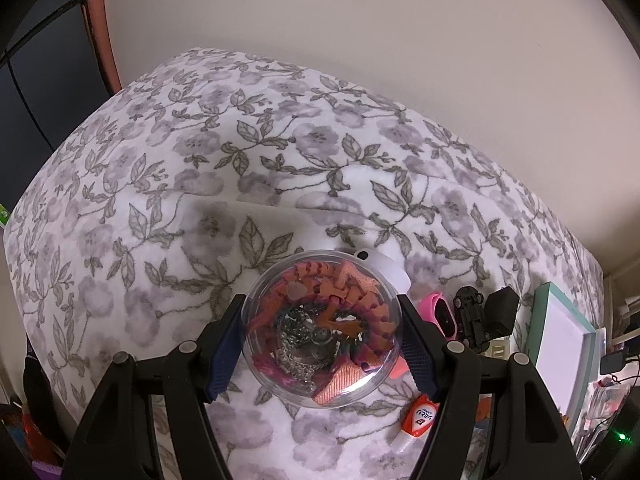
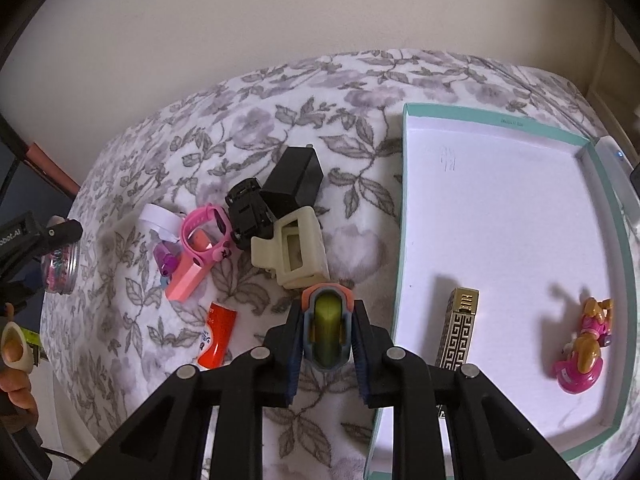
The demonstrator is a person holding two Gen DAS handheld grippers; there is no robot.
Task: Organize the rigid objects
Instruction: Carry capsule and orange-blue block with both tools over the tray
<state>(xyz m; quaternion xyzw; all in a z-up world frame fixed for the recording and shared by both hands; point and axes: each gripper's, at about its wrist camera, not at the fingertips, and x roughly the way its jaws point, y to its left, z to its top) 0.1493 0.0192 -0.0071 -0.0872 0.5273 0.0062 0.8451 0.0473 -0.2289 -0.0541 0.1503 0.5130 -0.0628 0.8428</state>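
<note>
In the left wrist view, the left gripper (image 1: 322, 330) pinches one round clear jar (image 1: 323, 330) by its smooth, likely slippery sides above the floral blanket (image 1: 160, 168); the jar is packed with an orange jointed toy and chain. In the right wrist view, the right gripper (image 2: 328, 336) has its jaws pressed on one small, stiff, light orange-and-green toy (image 2: 327, 328), perhaps a wheeled piece, beside the teal box (image 2: 404, 208), which holds two things: one gold patterned case (image 2: 460, 326) and one pink figurine (image 2: 586, 346).

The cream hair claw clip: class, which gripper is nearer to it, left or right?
Right. The right gripper, jaws shut on a small green and orange toy, sits just below the cream hair claw clip. The left gripper holds a clear round container far left of it.
</note>
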